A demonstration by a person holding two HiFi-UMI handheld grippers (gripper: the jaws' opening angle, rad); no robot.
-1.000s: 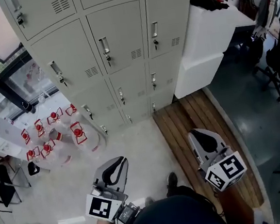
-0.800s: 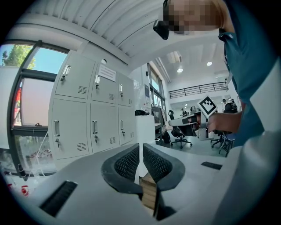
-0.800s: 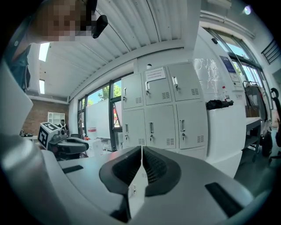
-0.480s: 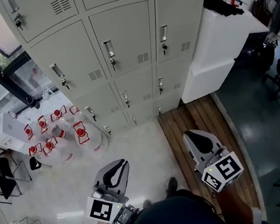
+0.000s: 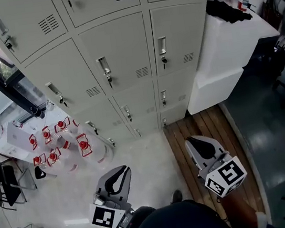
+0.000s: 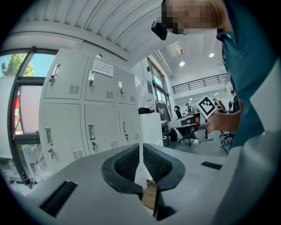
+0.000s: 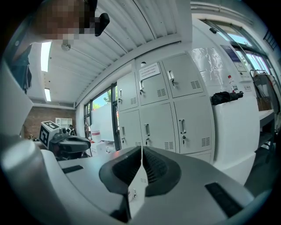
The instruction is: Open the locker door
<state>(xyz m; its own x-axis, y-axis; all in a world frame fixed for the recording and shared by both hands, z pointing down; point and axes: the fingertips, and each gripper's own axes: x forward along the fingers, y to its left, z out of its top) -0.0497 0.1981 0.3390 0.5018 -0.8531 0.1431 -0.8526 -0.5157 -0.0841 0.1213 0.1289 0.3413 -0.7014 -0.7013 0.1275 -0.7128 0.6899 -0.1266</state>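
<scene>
With left gripper [image 5: 117, 177] and right gripper [image 5: 200, 148] both pressed together on nothing and the locker door [image 5: 122, 47] far ahead, we judge this the approach; next we must reach its handle [image 5: 105, 68].

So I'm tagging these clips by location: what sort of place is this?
Probably an office or lab workspace: a bank of grey metal lockers, office chairs beyond, and a cluster of clear red-capped jugs.

Clear over pale floor [image 5: 148, 158] at centre, straight up to locker bank [image 5: 124, 60]. Blocked at centre left by cluster of red-labelled jugs [image 5: 64, 141], at upper right by white cabinet [image 5: 219, 57] just beside lockers. Wooden decking [image 5: 199, 123] at lower right open.
</scene>
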